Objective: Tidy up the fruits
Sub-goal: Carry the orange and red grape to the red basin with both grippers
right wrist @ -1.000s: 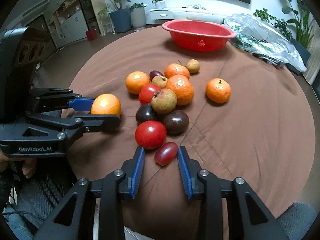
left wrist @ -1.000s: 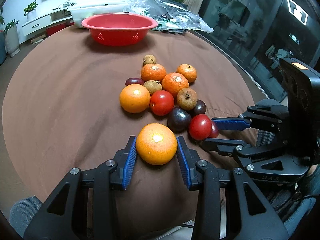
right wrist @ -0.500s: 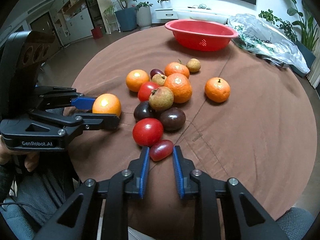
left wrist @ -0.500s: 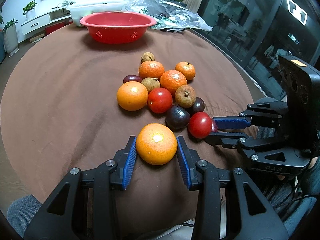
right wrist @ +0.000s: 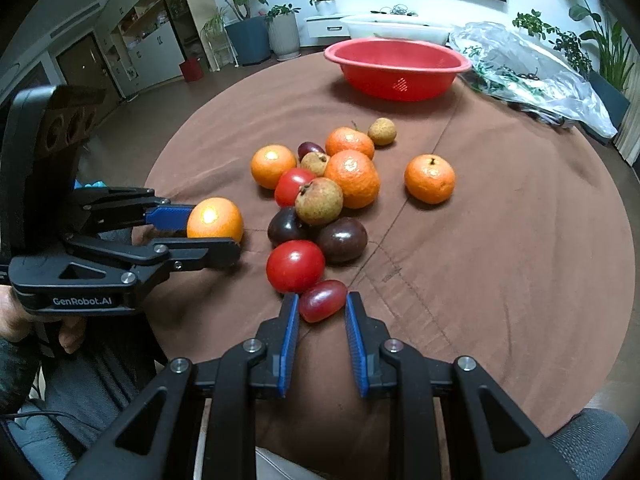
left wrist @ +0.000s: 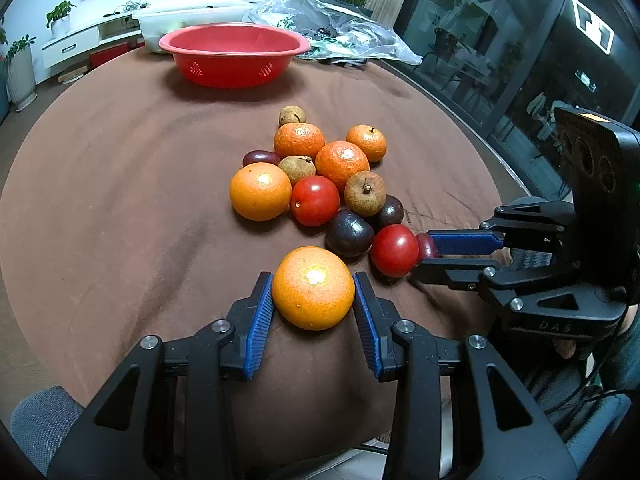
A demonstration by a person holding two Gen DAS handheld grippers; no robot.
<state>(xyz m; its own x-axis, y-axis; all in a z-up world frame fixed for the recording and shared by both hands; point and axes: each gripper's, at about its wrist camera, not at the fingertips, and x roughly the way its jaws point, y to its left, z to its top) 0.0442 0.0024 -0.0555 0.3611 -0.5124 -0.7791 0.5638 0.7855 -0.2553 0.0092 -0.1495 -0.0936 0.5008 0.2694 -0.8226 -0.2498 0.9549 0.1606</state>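
Observation:
My left gripper (left wrist: 313,292) is shut on an orange (left wrist: 313,288), low over the brown tablecloth; it also shows in the right wrist view (right wrist: 215,220). My right gripper (right wrist: 322,306) is shut on a small oblong red grape (right wrist: 322,300), next to a red tomato (right wrist: 295,265). In the left wrist view the grape (left wrist: 426,245) peeks out between the right fingers behind the tomato (left wrist: 394,249). A pile of oranges, tomatoes, dark plums and brown fruits (left wrist: 320,176) lies mid-table. A red basket (left wrist: 234,53) stands at the far edge.
A crumpled clear plastic bag (left wrist: 340,28) lies at the back right beside the basket. A white tub (left wrist: 188,20) stands behind the basket. The round table's edge (right wrist: 624,216) curves close on the right. One orange (right wrist: 429,178) sits apart to the right of the pile.
My right gripper moved forward and closed its fingers on the red grape. My left gripper kept its hold on the orange, with hardly any shift.

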